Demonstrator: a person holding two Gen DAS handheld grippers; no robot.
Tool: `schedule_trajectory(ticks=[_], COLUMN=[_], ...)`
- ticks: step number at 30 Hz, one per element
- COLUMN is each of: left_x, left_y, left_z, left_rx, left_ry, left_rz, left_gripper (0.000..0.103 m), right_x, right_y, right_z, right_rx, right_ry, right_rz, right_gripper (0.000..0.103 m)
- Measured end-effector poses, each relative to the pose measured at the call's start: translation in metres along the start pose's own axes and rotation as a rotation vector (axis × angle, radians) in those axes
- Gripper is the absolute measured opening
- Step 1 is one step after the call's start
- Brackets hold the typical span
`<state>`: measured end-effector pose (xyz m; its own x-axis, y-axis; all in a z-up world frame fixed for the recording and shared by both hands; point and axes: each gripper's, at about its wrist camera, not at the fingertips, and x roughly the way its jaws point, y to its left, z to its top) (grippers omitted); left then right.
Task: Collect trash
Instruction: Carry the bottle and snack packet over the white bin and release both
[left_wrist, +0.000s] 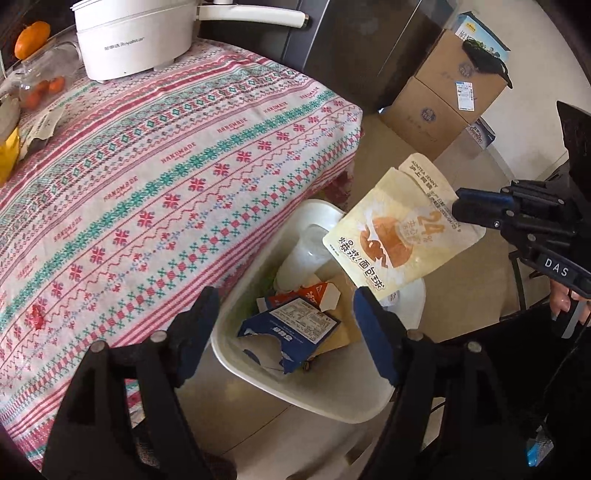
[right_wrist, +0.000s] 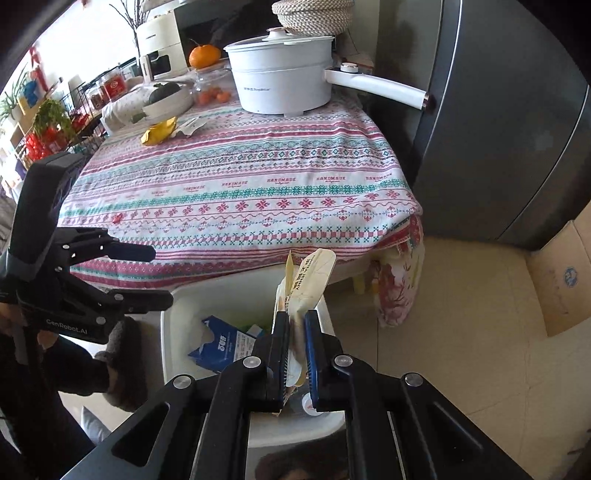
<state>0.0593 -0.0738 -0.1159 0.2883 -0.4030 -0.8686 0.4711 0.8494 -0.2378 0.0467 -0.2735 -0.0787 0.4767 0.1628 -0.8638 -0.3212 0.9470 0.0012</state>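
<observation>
I held my right gripper (right_wrist: 295, 350) pinched on the snack pouch (left_wrist: 399, 229) above the bin's rim (left_wrist: 295, 391) to drop it in; my left gripper (left_wrist: 284, 332) hung spread, empty.

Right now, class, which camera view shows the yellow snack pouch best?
The left wrist view: the snack pouch shows its whole printed face above the bin. The right wrist view shows it edge-on, clamped in the right claw.
</observation>
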Motion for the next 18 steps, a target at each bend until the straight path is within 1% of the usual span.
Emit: schedule_trajectory(ticks=[8, 12, 14, 15, 16, 18], left_x=[-0.021, -0.03, -0.035, -0.038, -0.041, -0.047], left_y=[0.037, 0.053, 0.059, 0.063, 0.066, 0.075], left_z=[-0.002, -0.005, -0.007, -0.007, -0.008, -0.01], left_rx=[-0.07, -0.101, -0.106, -0.11, -0.115, -0.129], left_ry=[-0.048, -0.064, -0.077, -0.084, -0.09, -0.1], left_rz=[0.046, 0.063, 0.078, 0.086, 0.092, 0.098], left_gripper=[0.08, 0.08, 0.08, 0.08, 0.08, 0.081], right_x=[0.015, 0.024, 0.028, 0.029, 0.028, 0.026], right_y=[0.022, 0.03, 0.032, 0.033, 0.036, 0.041], right_z=[0.008, 0.015, 0.018, 0.02, 0.022, 0.026], right_rx=[-0.037, -0.04, -0.029, -0.026, -0.025, -0.029], right_ry=[0.031, 0.047, 0.064, 0.064, 0.059, 0.045], right_rz=[0.024, 0.027, 0.032, 0.031, 0.03, 0.041], right_gripper=[0.011, 0.014, 0.026, 0.04, 0.051, 0.057])
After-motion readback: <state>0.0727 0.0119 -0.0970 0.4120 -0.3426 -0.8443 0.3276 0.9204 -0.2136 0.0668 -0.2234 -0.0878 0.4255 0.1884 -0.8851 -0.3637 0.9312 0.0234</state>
